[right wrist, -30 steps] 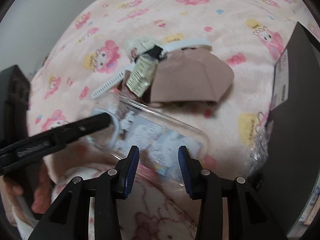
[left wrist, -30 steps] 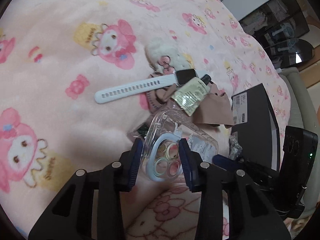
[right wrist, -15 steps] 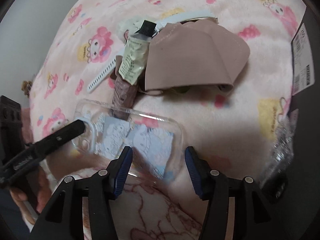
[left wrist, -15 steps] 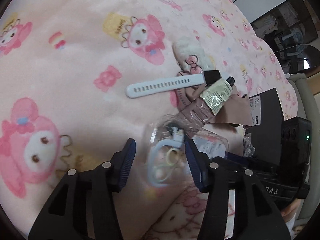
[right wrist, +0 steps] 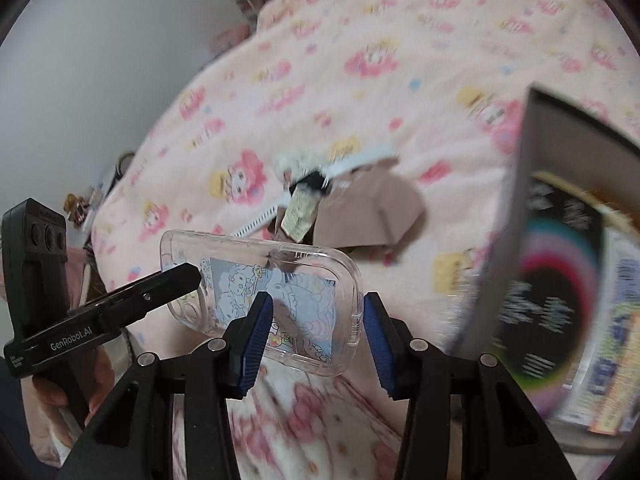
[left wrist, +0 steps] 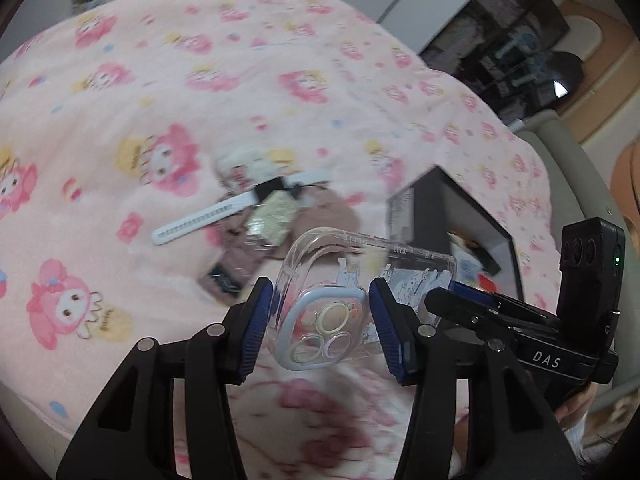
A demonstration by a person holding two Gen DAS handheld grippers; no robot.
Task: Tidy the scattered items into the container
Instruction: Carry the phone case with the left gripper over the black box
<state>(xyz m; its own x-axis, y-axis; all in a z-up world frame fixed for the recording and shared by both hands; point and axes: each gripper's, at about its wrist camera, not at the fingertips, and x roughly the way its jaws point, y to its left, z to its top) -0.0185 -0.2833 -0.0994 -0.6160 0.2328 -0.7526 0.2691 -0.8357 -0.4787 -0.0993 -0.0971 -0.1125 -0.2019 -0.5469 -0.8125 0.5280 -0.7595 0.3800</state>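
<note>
A clear phone case (left wrist: 340,300) with a cartoon print is held in the air above the pink blanket. My left gripper (left wrist: 322,324) grips its camera end between its blue pads. My right gripper (right wrist: 316,330) grips its other end (right wrist: 280,292). A white watch (left wrist: 224,212), a small green sachet (left wrist: 272,220), a brown face mask (right wrist: 372,216) and a white fluffy item (left wrist: 244,164) lie in a pile beyond. The black box (left wrist: 452,216) stands open at the right; in the right wrist view it is close on the right (right wrist: 560,272).
A pink cartoon-print blanket (left wrist: 200,100) covers the bed. The box holds printed packets (right wrist: 616,340). Dark shelving (left wrist: 516,52) and a beige chair edge (left wrist: 572,168) lie past the bed's far right. A grey wall (right wrist: 100,60) is at the left.
Both grippers have lifted the phone case off the blanket and carried it toward the black box. The box now looms larger on the right. The pile has not moved.
</note>
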